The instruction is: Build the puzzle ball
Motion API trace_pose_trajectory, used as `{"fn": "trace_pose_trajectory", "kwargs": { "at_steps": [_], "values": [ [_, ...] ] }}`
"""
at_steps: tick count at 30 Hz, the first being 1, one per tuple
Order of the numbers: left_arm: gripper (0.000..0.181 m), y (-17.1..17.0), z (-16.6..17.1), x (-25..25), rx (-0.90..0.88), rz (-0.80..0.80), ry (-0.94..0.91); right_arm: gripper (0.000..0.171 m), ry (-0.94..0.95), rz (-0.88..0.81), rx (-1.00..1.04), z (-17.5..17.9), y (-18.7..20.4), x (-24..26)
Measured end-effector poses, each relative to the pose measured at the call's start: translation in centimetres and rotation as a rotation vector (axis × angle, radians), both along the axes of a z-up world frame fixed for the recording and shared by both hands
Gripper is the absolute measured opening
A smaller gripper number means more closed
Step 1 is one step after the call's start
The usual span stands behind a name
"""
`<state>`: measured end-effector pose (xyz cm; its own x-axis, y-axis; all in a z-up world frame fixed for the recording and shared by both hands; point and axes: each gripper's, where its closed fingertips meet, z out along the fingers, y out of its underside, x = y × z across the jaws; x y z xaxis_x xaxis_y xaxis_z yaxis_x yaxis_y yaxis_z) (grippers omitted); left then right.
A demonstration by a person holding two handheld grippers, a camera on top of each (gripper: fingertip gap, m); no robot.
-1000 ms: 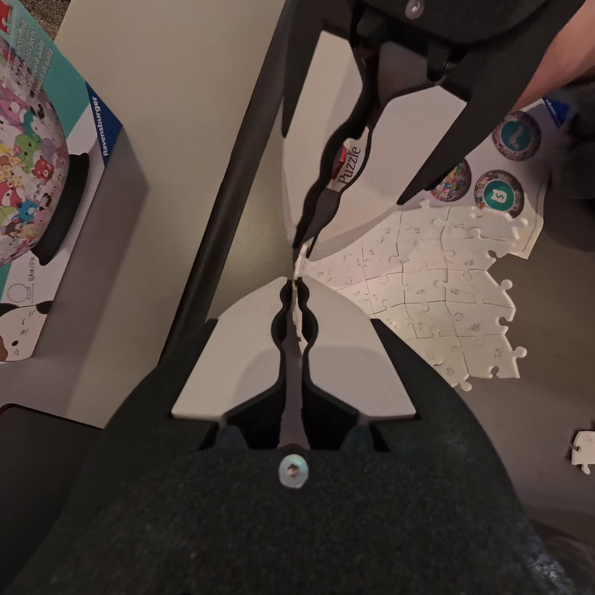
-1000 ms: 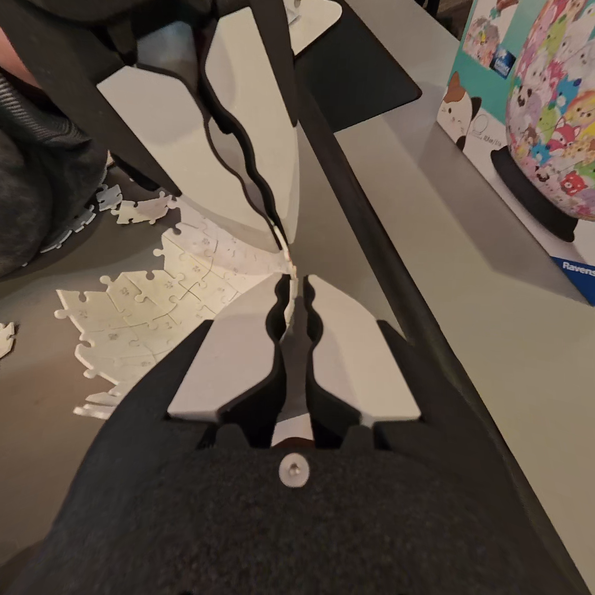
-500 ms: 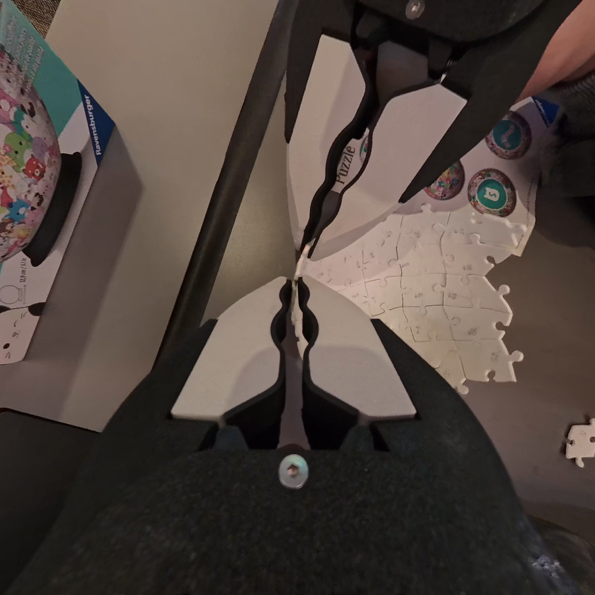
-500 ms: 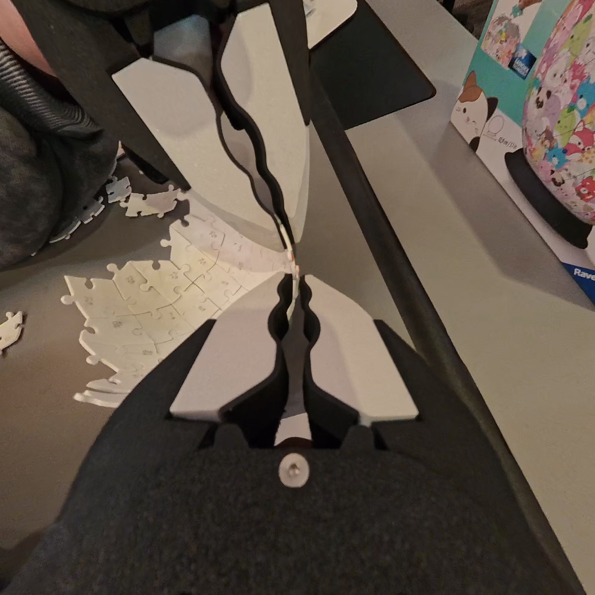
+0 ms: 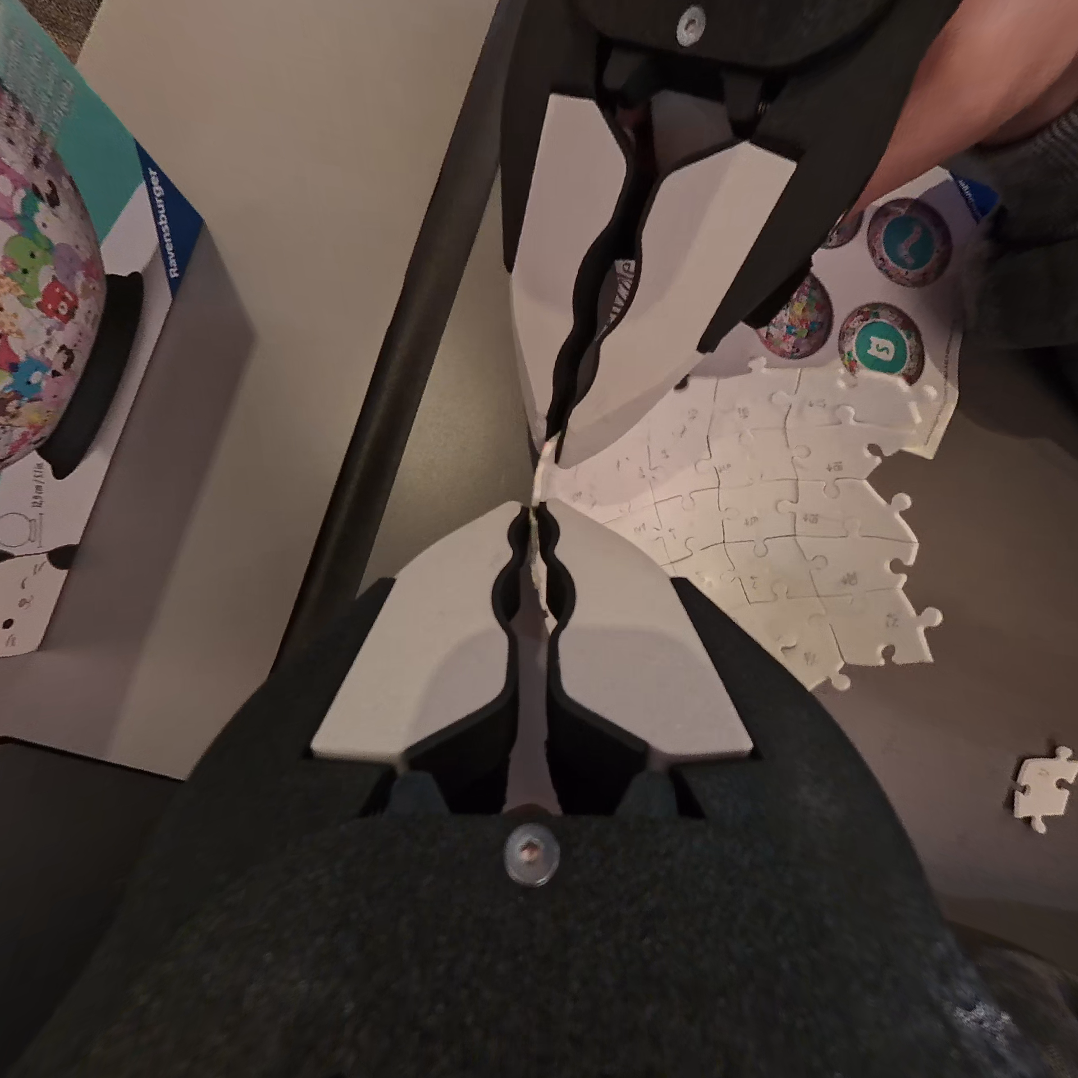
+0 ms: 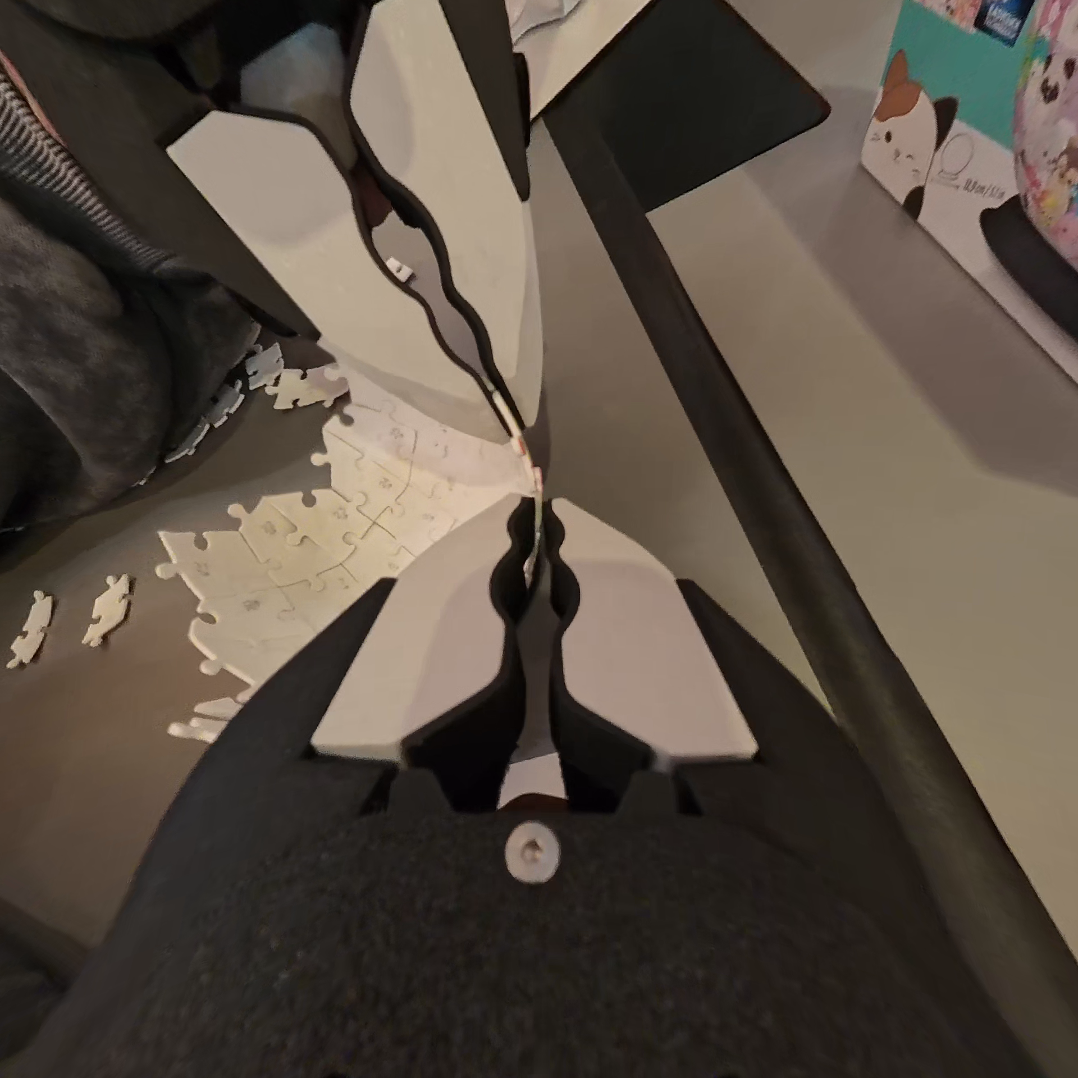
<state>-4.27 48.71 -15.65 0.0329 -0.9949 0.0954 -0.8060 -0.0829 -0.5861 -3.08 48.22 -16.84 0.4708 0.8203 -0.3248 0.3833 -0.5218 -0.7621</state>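
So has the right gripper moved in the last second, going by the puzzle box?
Yes. The right gripper, still shut on the puzzle sheet, has swung leftward: in its view the puzzle box and loose pieces have slid right.

Wrist cameras face each other — close, downward — sharing the joined puzzle section (image 5: pixel 776 525).

Dim, warm indoor light in both views. Brightest patch falls on the assembled puzzle sheet (image 5: pixel 776 525). The puzzle box (image 6: pixel 980 134) casts a soft shadow on the pale table (image 6: pixel 875 408). Wide-angle bending at edges; slight blur, foreground grainy.
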Motion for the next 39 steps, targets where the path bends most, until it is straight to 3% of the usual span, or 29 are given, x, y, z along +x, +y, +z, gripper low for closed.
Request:
{"fn": "trace_pose_trajectory", "kwargs": {
  "at_steps": [39],
  "values": [
    [0.003, -0.48, -0.43, -0.26, -0.018, -0.018, 0.043, 0.003, -0.091, 0.057, 0.082, -0.26, -0.6, -0.07]
  ]
}}
